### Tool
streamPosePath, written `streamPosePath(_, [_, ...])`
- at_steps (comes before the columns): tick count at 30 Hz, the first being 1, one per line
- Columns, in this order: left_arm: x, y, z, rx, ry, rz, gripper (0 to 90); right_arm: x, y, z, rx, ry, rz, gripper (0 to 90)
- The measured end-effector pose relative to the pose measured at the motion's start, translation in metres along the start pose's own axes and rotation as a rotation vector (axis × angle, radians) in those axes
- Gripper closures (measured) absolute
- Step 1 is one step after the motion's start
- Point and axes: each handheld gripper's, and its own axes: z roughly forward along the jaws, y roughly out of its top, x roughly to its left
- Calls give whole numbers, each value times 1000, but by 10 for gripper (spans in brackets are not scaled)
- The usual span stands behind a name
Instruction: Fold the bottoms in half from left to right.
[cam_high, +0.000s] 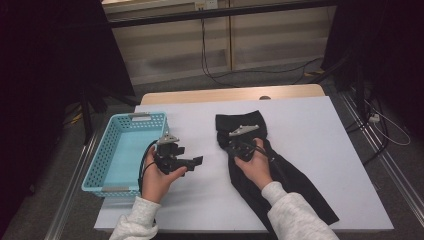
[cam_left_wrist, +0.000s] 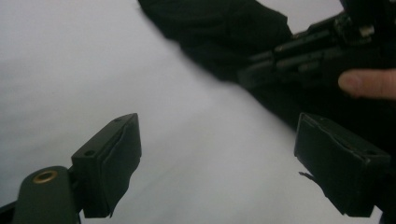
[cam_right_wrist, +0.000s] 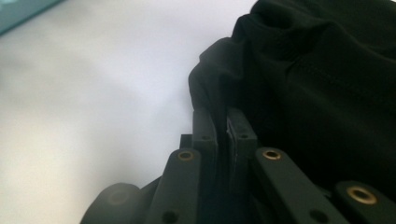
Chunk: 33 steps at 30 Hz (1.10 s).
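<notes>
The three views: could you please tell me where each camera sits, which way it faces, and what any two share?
High view: above the person's side, looking forward and down at the table, basket and black cloth; forearms, both hands show.
Left gripper view: on the left gripper, jaws wide apart, facing the cloth and right gripper; a fingertip shows.
Right gripper view: on the right gripper, jaws closed at the cloth's edge.
All share the cloth.

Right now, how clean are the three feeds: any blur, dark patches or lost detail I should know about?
High view: sharp on the table, but its upper corners are nearly black and the black cloth shows few folds. Left gripper view: the cloth and the right gripper look smeared. Right gripper view: near jaws sharp, the white table soft, with the cloth dark.
</notes>
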Motion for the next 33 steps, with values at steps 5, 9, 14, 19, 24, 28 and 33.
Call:
streamPosePath(5, [3,0,-3,-4,11,-8,149,30,0,9,6,141,-8,770])
streamPosePath(9, [3,0,-2,-4,6,-11,149,33,3,4,29,150,-18,549])
streamPosePath(14, [3,-1,1,1,8,-6,150,19,3,-23,5,163,-25,493])
streamPosePath(19, [1,-2,3,8,7,-1,151,-1,-7,-55,-6,121,-29,435])
streamPosePath(24, [1,-2,6,18,10,3,151,-21,-27,-84,-9,62,-21,422])
streamPosePath(28, [-1,-2,9,21,5,-2,151,-36,-44,-100,-10,10,-3,415])
streamPosePath(33, [-3,1,14,25,-4,8,151,-52,-63,-114,6,-33,24,400])
